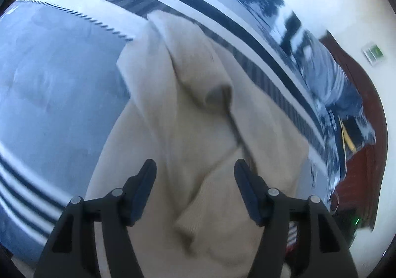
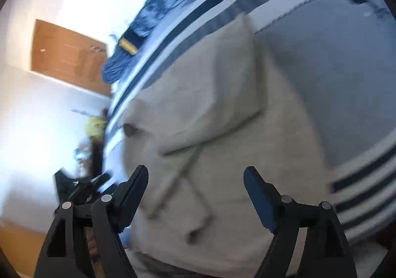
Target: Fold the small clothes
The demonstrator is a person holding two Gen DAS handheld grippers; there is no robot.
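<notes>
A cream hooded garment (image 1: 198,109) lies on a bed with a grey, white and navy striped cover (image 1: 49,84). In the left wrist view its hood and a drawstring (image 1: 235,126) lie in loose folds ahead. My left gripper (image 1: 195,166) is open and empty just above the cloth. In the right wrist view the same garment (image 2: 222,109) shows with a folded part on top and two drawstrings (image 2: 188,174). My right gripper (image 2: 196,172) is open and empty above it. Both views are blurred.
Blue patterned pillows (image 1: 329,72) lie along the head of the bed by a dark red headboard (image 1: 363,129). In the right wrist view there is a white wall, a brown door (image 2: 69,55) and dark clutter on the floor (image 2: 81,183) left of the bed.
</notes>
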